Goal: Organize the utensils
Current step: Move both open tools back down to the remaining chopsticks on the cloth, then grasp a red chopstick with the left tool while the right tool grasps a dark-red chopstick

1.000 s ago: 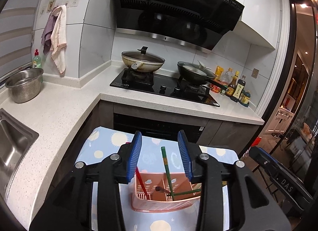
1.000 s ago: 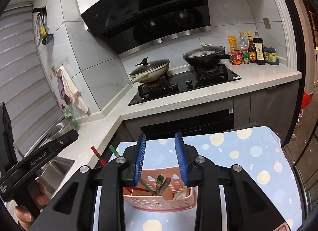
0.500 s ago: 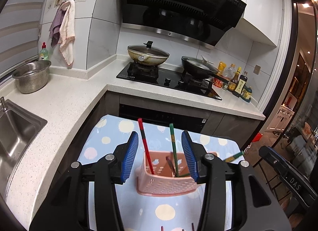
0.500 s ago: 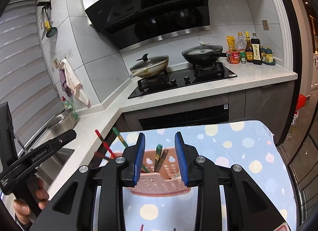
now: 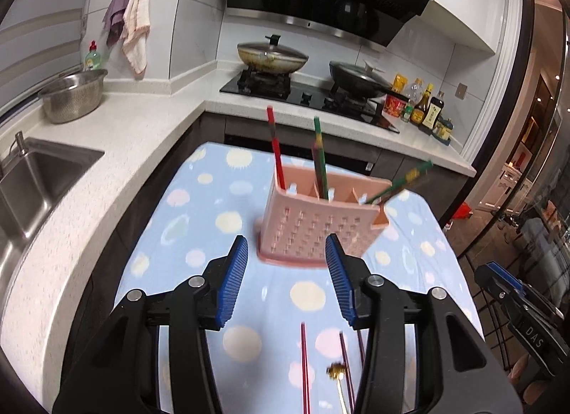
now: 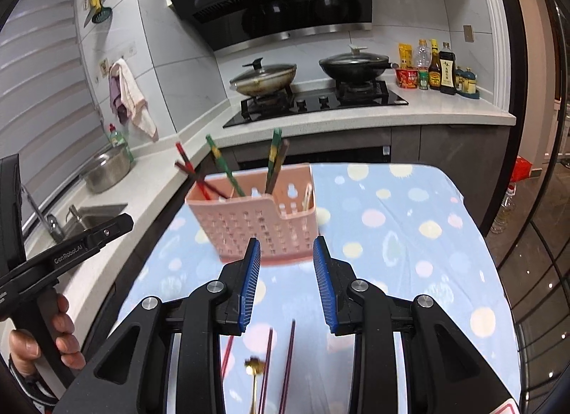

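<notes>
A pink slotted utensil caddy [image 5: 317, 225] stands on the blue dotted cloth [image 5: 199, 207]. It holds a red chopstick [image 5: 276, 150], a green one [image 5: 319, 150] and a green one leaning right [image 5: 402, 180]. My left gripper [image 5: 286, 246] is open just short of the caddy, with nothing between its pads. In the right wrist view the caddy [image 6: 256, 221] sits ahead of my right gripper [image 6: 286, 246], whose jaws are also apart and empty. Dark red chopsticks [image 6: 288, 360] and a gold spoon [image 6: 254, 367] lie on the cloth under the grippers.
A white counter wraps the left side with a sink [image 5: 32, 179] and a steel bowl [image 5: 73, 95]. Behind it, the stove carries two lidded pans [image 5: 274, 57] beside sauce bottles [image 5: 424, 107]. A hand [image 6: 60, 342] holds the left gripper's handle. The cloth's right edge drops to the floor.
Both grippers have pulled back and sunk, so the caddy now stands beyond the fingertips instead of between them. The loose chopsticks and spoon have come into view. The left jaws have widened a little.
</notes>
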{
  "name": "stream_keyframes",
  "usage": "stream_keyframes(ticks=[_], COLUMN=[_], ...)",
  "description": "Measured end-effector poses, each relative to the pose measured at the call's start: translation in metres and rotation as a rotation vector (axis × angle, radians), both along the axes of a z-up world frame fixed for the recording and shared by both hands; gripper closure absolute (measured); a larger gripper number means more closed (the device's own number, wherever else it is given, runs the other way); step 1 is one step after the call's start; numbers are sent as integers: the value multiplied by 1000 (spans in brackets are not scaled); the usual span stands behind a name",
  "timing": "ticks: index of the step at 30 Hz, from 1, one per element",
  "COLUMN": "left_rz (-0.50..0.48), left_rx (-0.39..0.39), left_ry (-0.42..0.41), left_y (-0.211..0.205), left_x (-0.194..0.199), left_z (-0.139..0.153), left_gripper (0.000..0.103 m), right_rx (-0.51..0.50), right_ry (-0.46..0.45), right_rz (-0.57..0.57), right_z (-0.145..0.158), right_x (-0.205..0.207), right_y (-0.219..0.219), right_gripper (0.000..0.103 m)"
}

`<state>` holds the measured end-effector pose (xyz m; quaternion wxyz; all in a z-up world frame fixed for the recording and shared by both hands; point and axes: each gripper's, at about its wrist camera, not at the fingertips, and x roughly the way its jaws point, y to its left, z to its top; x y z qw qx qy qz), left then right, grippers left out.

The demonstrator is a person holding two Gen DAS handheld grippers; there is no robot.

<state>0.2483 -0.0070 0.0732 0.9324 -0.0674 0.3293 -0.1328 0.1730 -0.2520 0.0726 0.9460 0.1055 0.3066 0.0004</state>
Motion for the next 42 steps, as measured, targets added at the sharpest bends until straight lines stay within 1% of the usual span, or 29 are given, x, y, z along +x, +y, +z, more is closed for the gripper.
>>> stream_keyframes(ticks=[2, 5, 7, 8, 13, 18, 25, 32, 36, 40, 42], left_rz=[-5, -1, 0, -1, -15, -23, -27, -29, -39, -54, -62], left_rx=[5, 36, 45, 45, 79, 93, 113, 119, 121, 126, 126], left_ry=[25, 59, 93, 109, 191, 258, 318, 350, 359, 360, 360], left_y=[2, 4, 5, 6, 5, 6, 7, 9, 6, 3, 0], left_x=[-13, -33, -45, -50, -80, -103, -127, -136, -139, -142, -143], left_z=[-11, -29, -45, -52, -91, -119, -145, -156, -158, -159, -159], left_gripper=[60, 59, 54, 53, 53, 53, 53, 53, 53, 53, 53], right_rx=[-4, -20, -23, -27, -19, -19, -13, -6, -9, -3, 0], right_ry=[27, 79, 119, 144, 254, 321, 366, 390, 401, 417, 418], right_rz=[4, 9, 15, 20, 49, 79, 105, 116, 122, 116, 113], right_z=[-11, -31, -46, -55, -100, -128, -148, -155, -159, -165, -165], right_x=[-15, -36, -49, -56, -87, -105, -110, -108, -107, -106, -106], right_y=[3, 10, 13, 16, 26, 39, 48, 51, 53, 52, 50], right_gripper=[73, 73, 73, 73, 73, 73, 73, 73, 75, 82, 84])
